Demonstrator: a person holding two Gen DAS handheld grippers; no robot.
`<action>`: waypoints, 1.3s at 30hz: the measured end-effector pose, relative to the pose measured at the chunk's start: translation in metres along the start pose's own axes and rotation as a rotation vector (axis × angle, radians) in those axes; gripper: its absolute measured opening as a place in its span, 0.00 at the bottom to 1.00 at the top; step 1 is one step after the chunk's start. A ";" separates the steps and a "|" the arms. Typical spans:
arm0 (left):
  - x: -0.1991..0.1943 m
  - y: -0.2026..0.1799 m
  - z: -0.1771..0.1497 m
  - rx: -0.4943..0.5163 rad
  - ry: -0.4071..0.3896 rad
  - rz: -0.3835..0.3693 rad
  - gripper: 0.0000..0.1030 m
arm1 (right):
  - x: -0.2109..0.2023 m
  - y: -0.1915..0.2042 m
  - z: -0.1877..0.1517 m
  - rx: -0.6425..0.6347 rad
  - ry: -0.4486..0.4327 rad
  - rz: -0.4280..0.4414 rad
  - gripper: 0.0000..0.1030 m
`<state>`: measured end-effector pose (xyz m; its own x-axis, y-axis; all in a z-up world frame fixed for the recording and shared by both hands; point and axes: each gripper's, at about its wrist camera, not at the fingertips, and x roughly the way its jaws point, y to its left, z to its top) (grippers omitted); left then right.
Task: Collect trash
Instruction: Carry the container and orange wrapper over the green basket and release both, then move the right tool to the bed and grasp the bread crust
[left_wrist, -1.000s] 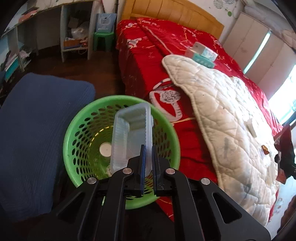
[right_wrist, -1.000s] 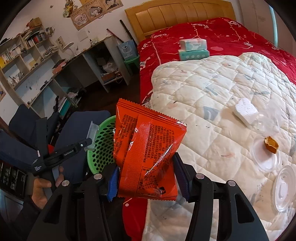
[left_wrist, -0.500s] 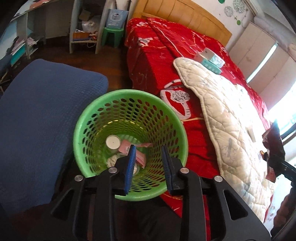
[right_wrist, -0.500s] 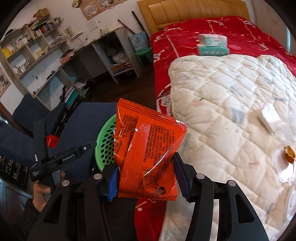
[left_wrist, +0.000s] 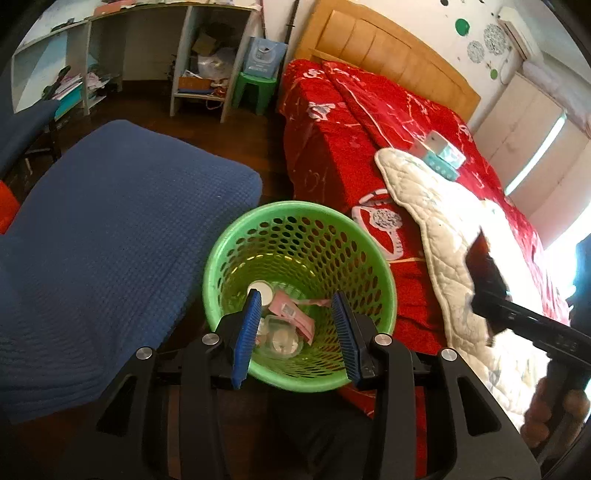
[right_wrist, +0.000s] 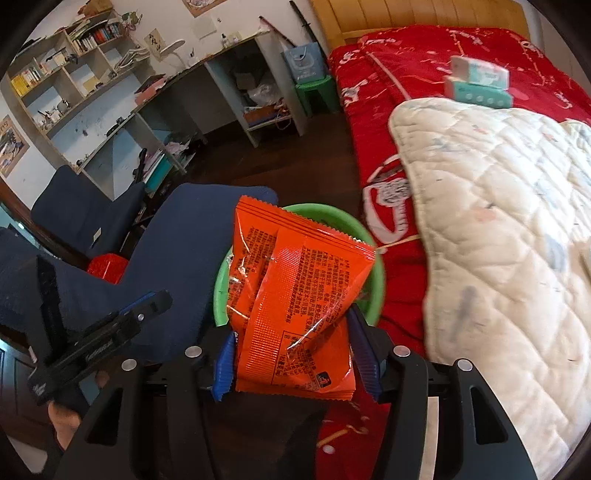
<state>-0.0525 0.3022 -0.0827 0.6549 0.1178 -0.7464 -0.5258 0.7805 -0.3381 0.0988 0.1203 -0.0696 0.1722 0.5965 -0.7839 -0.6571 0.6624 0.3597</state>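
Orange packet (right_wrist: 295, 306) sits between opening right fingers (right_wrist: 364, 350), seemingly still pinched.

Left gripper (left_wrist: 297, 332): matte black frame of angular arms with triangular cut-outs, four round silver screw heads across the linkage, and ribbed blue pads (left_wrist: 245, 334) lining both fingers. Right gripper (right_wrist: 295, 352): same black frame, four silver screws, same ribbed blue pads (right_wrist: 364, 352). Small white lettering runs along each gripper's black side bar, too small to read.

Daylight glare from window (left_wrist: 532, 170), fisheye-bent dark edges, slight motion blur
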 end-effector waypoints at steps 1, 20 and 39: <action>-0.001 0.003 0.000 -0.004 -0.001 0.001 0.39 | 0.006 0.003 0.002 0.003 0.004 0.001 0.56; -0.001 0.003 -0.002 -0.014 -0.001 -0.006 0.45 | 0.015 -0.007 -0.002 0.072 -0.009 -0.014 0.80; 0.007 -0.066 -0.017 0.106 0.039 -0.077 0.49 | -0.085 -0.117 -0.054 0.179 -0.097 -0.234 0.83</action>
<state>-0.0219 0.2411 -0.0754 0.6686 0.0330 -0.7429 -0.4134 0.8469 -0.3344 0.1215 -0.0323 -0.0723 0.3790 0.4530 -0.8069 -0.4526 0.8513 0.2654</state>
